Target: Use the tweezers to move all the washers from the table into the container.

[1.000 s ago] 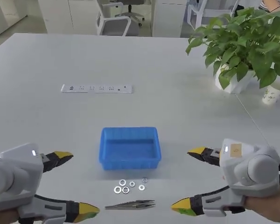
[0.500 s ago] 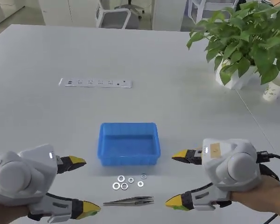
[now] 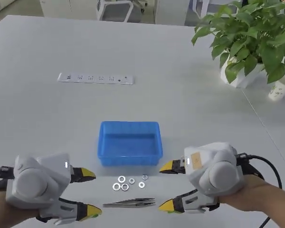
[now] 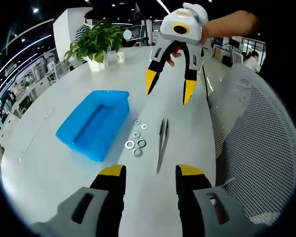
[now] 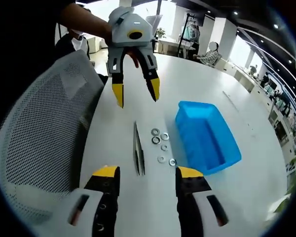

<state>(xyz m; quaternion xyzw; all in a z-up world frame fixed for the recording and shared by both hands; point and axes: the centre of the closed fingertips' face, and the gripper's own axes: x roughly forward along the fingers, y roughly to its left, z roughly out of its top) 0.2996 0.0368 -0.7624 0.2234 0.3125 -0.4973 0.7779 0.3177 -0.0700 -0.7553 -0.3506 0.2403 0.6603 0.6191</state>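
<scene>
With the left hand-held gripper (image 3: pixel 95 192) and right hand-held gripper (image 3: pixel 162 186) both released beside the flat tweezers (image 3: pixel 129 204), near the washers (image 3: pixel 128 182) before the container (image 3: pixel 129 160), a clumsy pinch may slide the tweezers and scatter washers

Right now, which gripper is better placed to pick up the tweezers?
Left, narrowly. The left gripper and right gripper are both open, about equally near the tweezers lying lengthwise between them. The tweezers' narrow joined end seems to point at the left gripper, so it could likely grasp them tips forward.
</scene>
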